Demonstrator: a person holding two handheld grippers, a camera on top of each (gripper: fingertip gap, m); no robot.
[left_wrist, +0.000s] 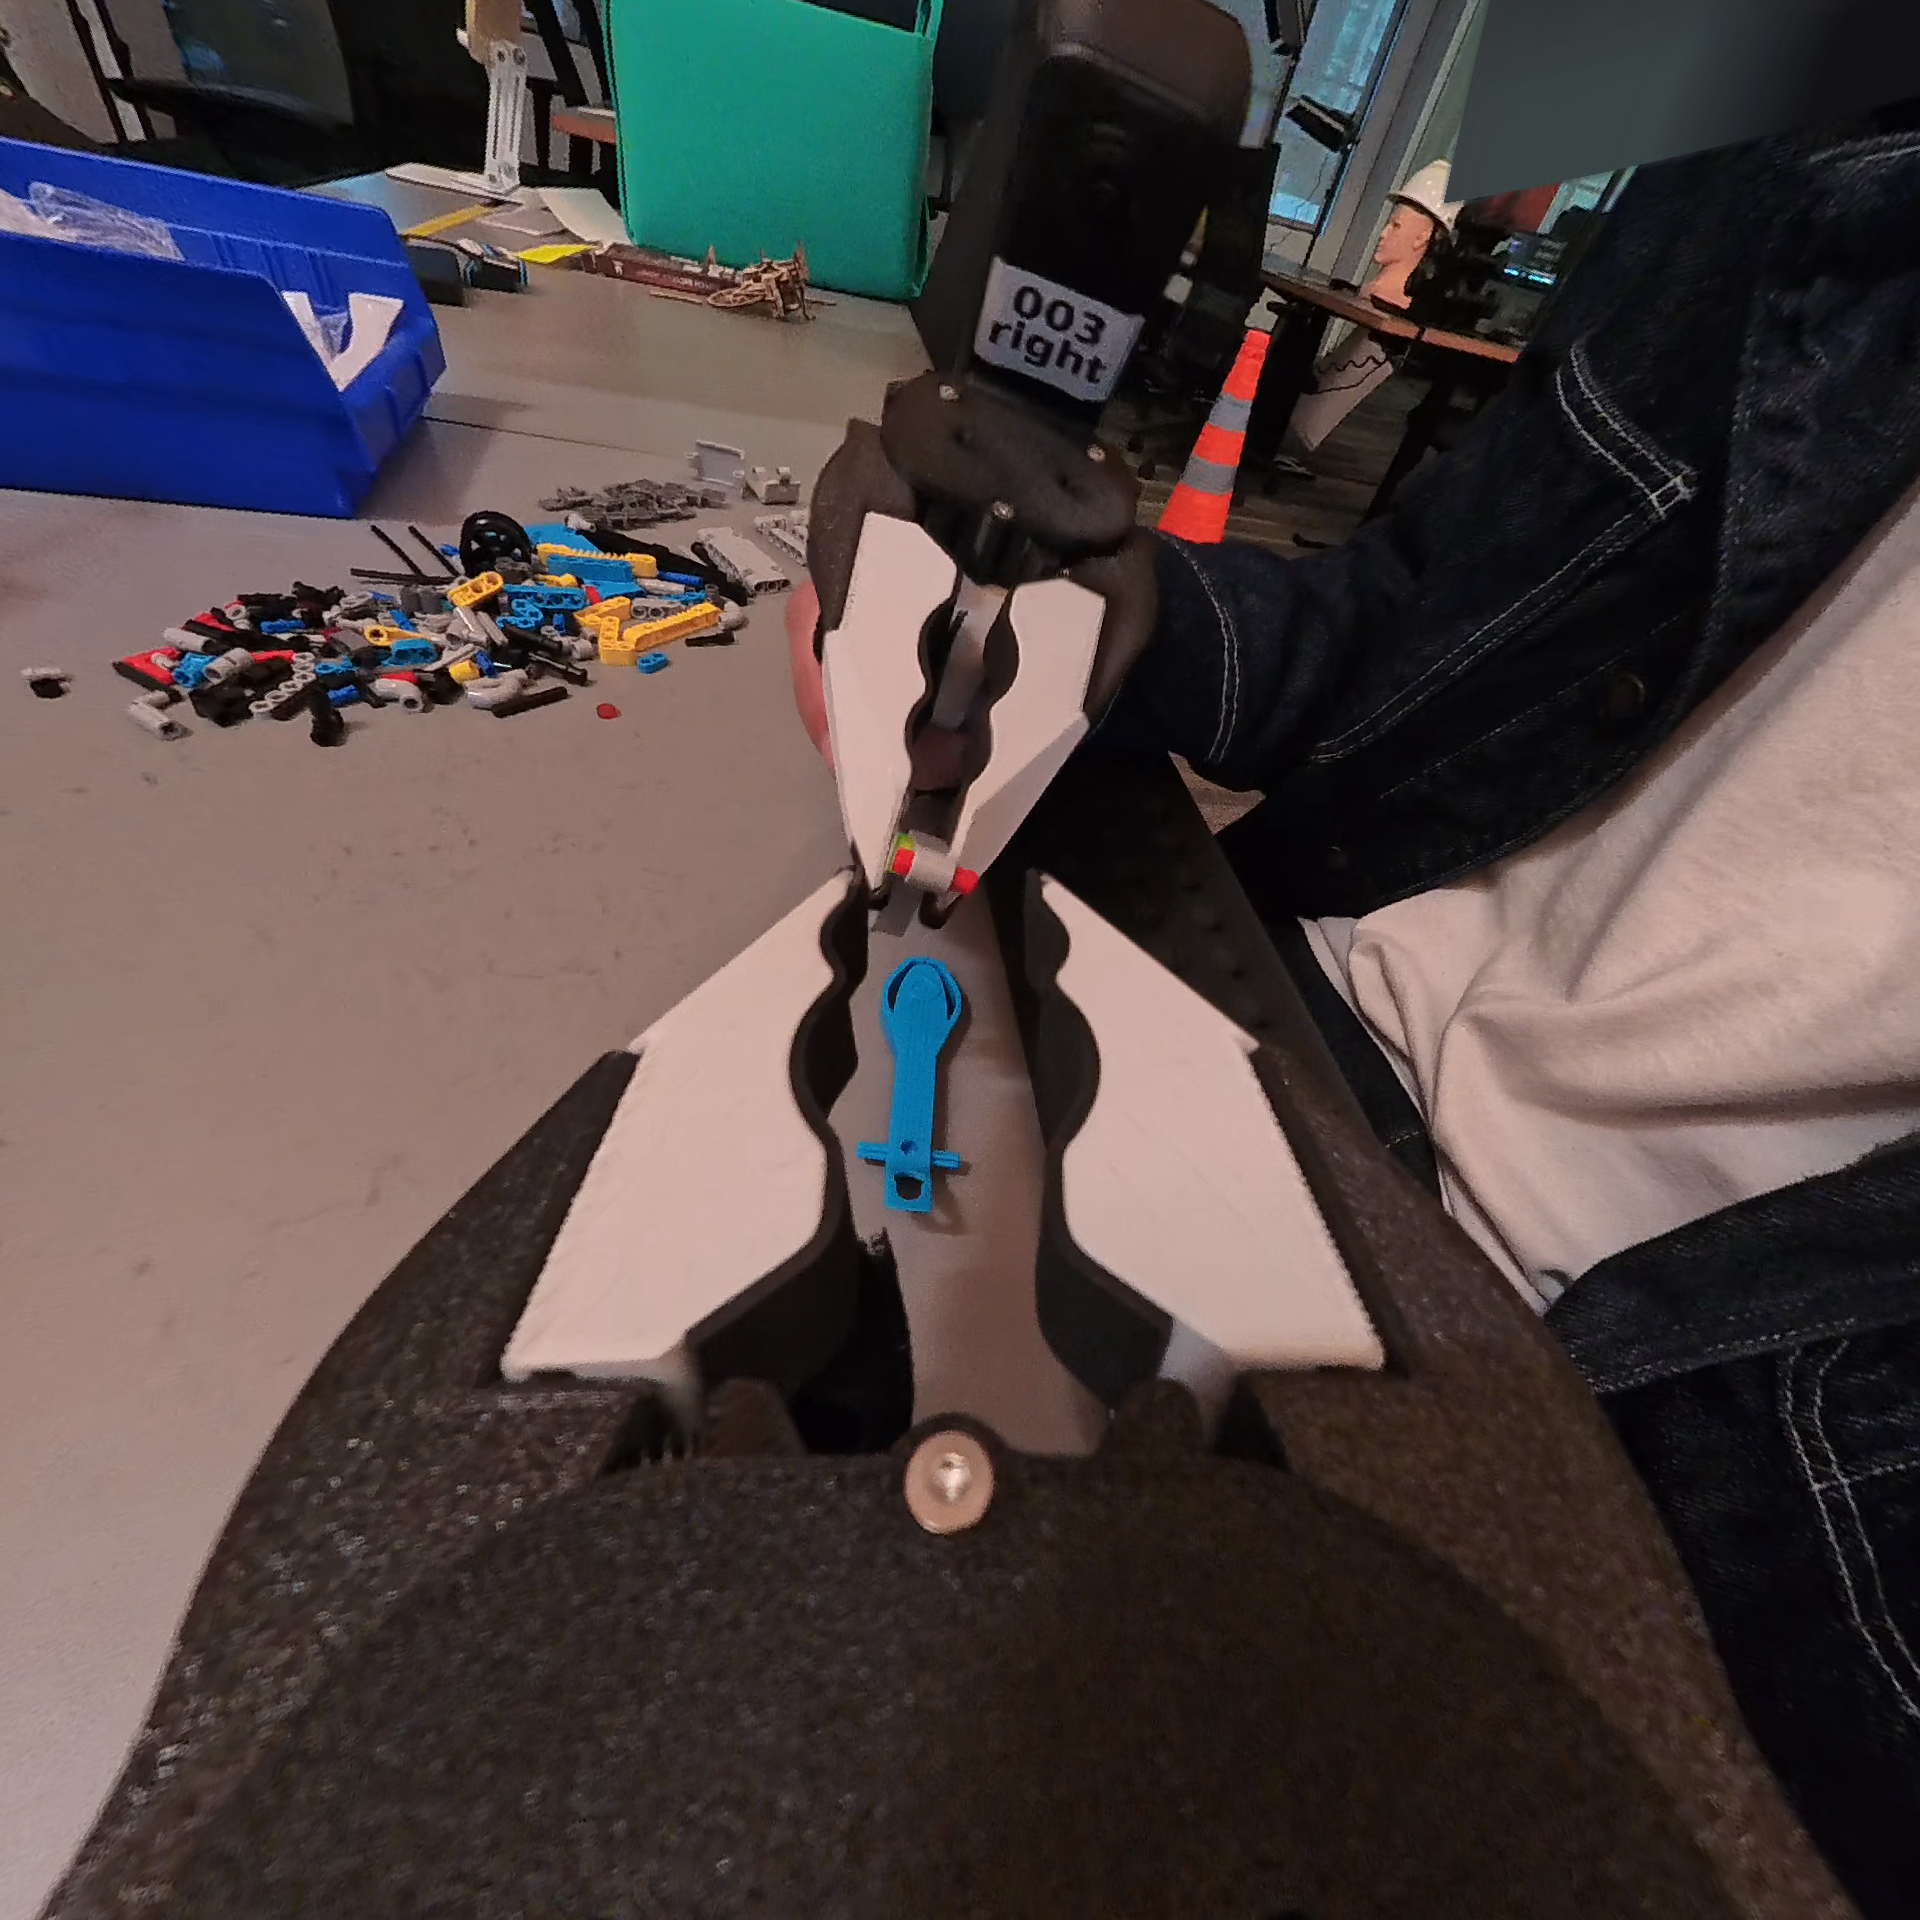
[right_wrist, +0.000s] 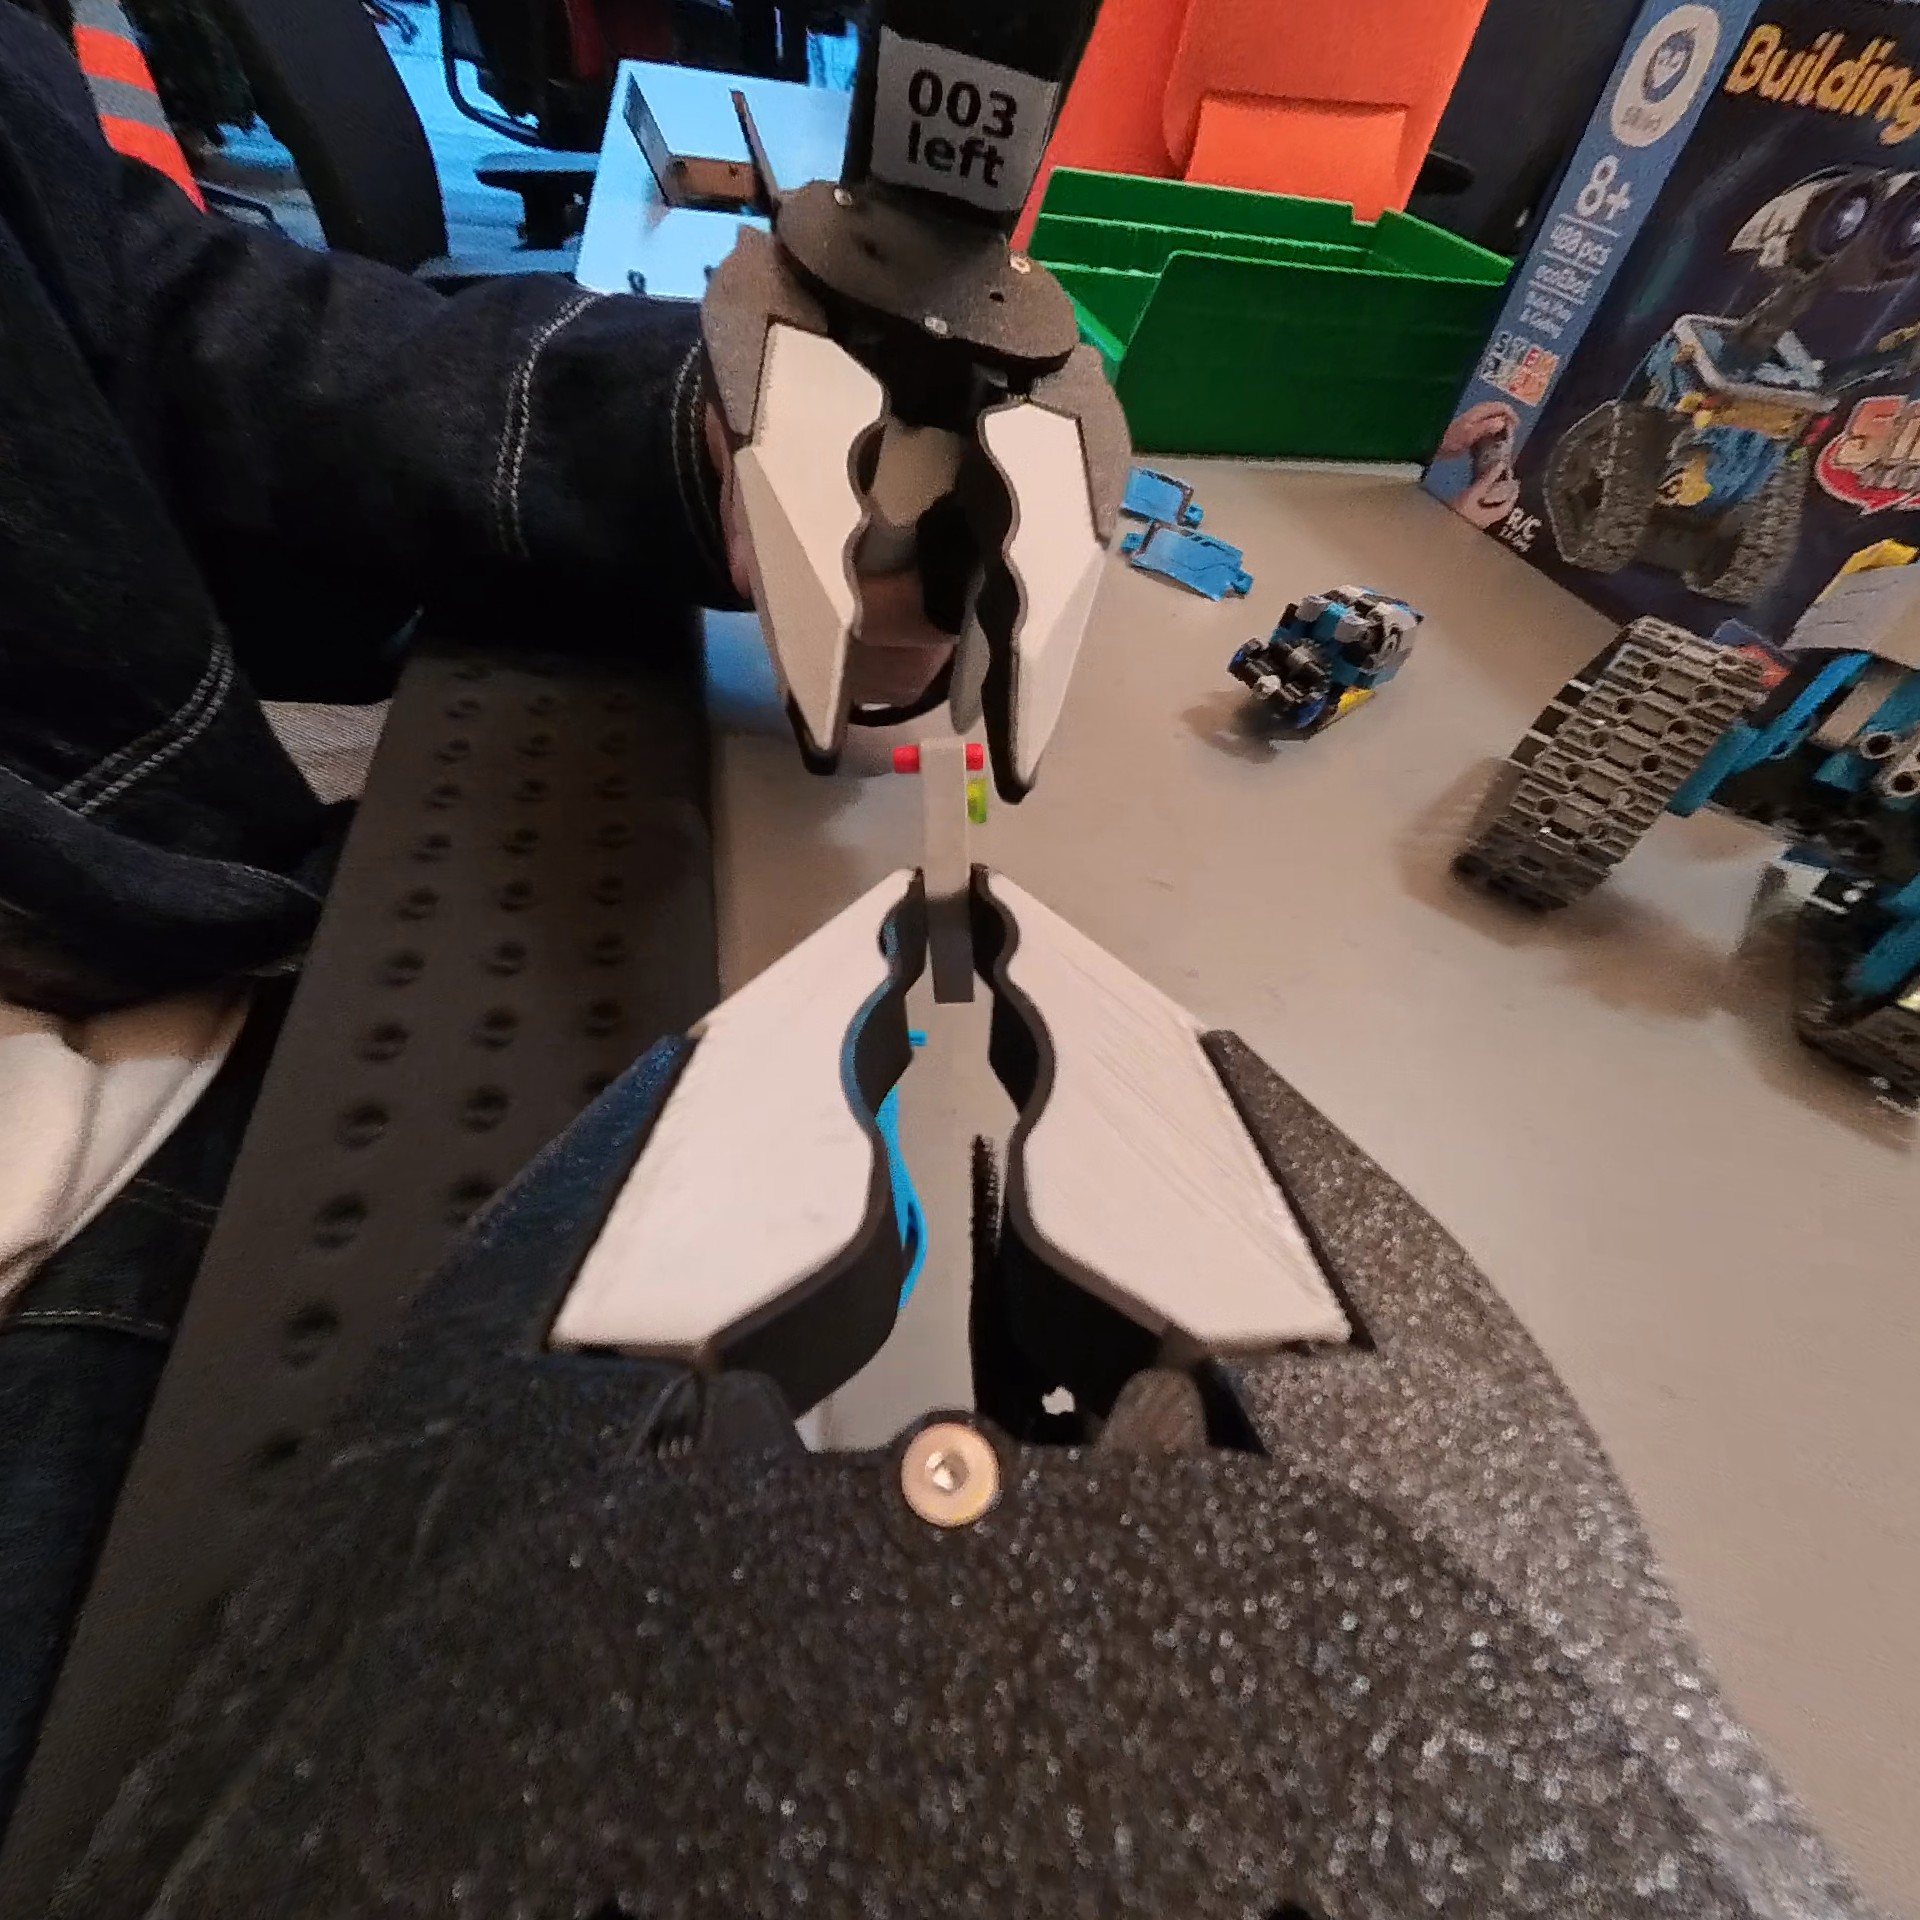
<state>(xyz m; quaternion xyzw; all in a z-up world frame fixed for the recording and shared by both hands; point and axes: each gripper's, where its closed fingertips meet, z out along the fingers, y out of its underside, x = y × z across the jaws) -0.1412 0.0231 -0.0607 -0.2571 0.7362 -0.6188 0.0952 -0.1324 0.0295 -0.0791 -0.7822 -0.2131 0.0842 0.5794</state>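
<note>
My right gripper (right_wrist: 948, 883) is shut on a light grey beam (right_wrist: 948, 821) and holds it above the grey table (right_wrist: 1247, 1039). The beam's far end carries two red pins (right_wrist: 906, 758) and a small green part (right_wrist: 977, 802). My left gripper (left_wrist: 945, 883) faces it tip to tip. Its jaws are open and flank the beam's pinned end (left_wrist: 925, 868) without clearly touching it. In the right wrist view the left gripper (right_wrist: 916, 774) hangs just past the pins. In the left wrist view the right gripper (left_wrist: 920, 883) points down. A blue spoon-shaped tool (left_wrist: 920, 1060) lies on the table below.
A pile of loose building parts (left_wrist: 416, 634) lies left, with a blue bin (left_wrist: 208, 343) and a teal box (left_wrist: 769, 135) behind. Green bins (right_wrist: 1278, 353), a printed set box (right_wrist: 1714, 312), a tracked model (right_wrist: 1662, 769) and a small blue assembly (right_wrist: 1325, 655) stand right. A black perforated strip (right_wrist: 468, 935) edges the table by the person. My two grippers' fingertips are within a few centimetres of each other. The small blue assembly (right_wrist: 1325, 655) is about equally far from each gripper, around 25 cm.
</note>
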